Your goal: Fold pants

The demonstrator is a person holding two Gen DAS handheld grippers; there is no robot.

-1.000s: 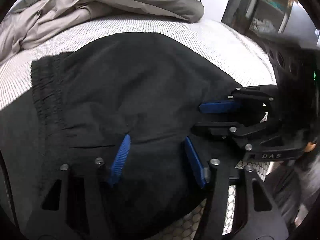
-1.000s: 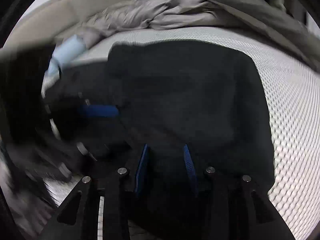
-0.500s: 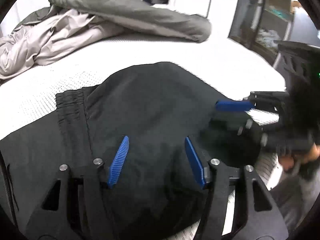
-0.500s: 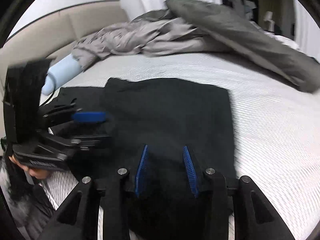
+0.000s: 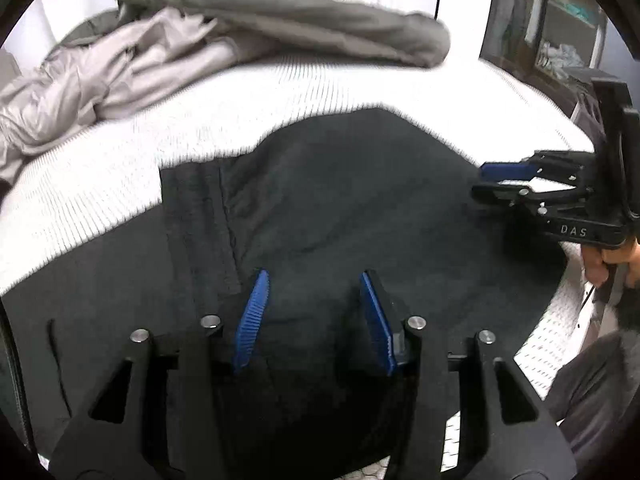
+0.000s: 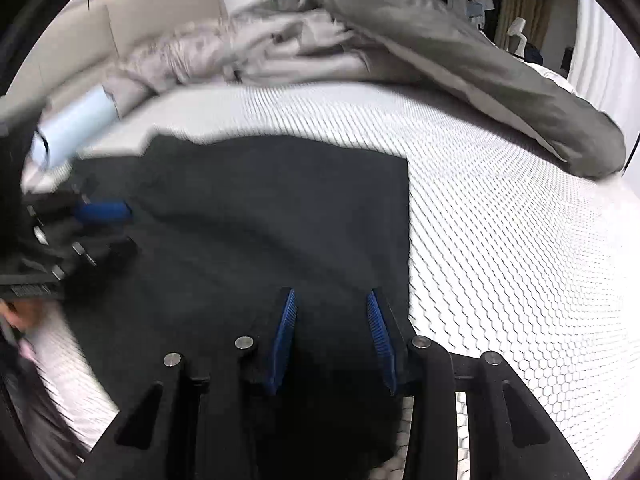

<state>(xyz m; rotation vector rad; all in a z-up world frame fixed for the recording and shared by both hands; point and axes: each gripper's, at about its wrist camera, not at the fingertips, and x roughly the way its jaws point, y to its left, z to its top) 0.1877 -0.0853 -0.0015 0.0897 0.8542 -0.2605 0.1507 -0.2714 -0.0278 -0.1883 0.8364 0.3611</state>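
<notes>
Black pants (image 5: 340, 200) lie folded over on a white mattress (image 5: 320, 88); the ribbed waistband (image 5: 196, 216) shows at the left under the folded layer. My left gripper (image 5: 312, 280) is open and empty, raised above the near part of the pants. My right gripper (image 6: 331, 298) is open and empty, above the pants (image 6: 260, 220) near their right edge. Each gripper shows in the other's view: the right one (image 5: 508, 180) at the far right, the left one (image 6: 100, 220) at the left.
A crumpled grey duvet (image 5: 240, 24) lies across the far side of the bed, also in the right wrist view (image 6: 440, 56). A light blue roll (image 6: 76, 124) sits at the far left by the beige headboard (image 6: 140, 20). Shelves (image 5: 560, 40) stand beyond the bed.
Both grippers have lifted up and back from the pants, so more of the bed shows. The folded pants have stayed flat on the mattress.
</notes>
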